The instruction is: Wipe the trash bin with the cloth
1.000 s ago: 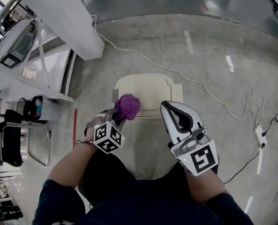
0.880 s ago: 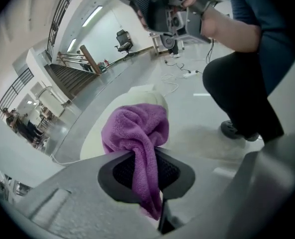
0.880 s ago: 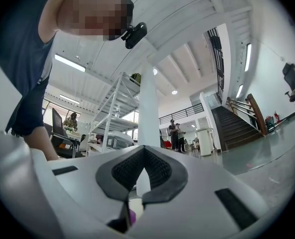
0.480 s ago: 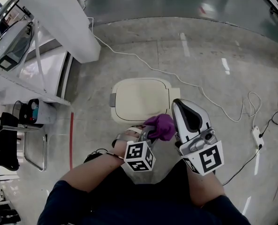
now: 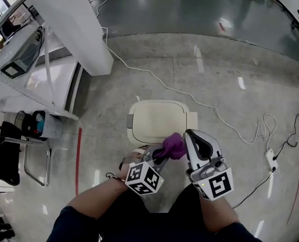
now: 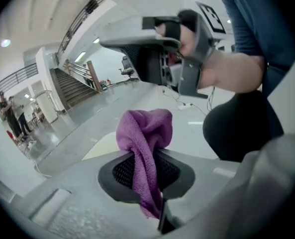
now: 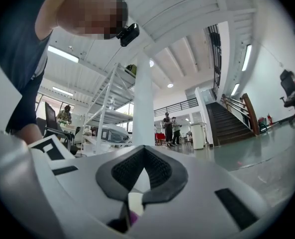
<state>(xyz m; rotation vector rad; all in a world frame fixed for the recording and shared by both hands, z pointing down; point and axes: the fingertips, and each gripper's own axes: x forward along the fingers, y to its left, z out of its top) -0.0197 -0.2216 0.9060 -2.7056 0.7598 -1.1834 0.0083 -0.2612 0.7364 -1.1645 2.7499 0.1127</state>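
The trash bin stands on the concrete floor below me, its cream lid closed. My left gripper is shut on a bunched purple cloth, which hangs over the bin's near right corner. In the left gripper view the cloth sticks up from between the dark pads, with the pale lid beyond it. My right gripper is close beside the cloth on its right, its jaws together and holding nothing. The right gripper points out into the hall.
A white pillar and a metal rack stand at the left, with a chair below them. A white cable runs across the floor behind the bin to a power strip at the right. People stand far off.
My left gripper has carried the cloth from the lid's near left side across to its near right corner, up against the right gripper. The right gripper has barely moved.
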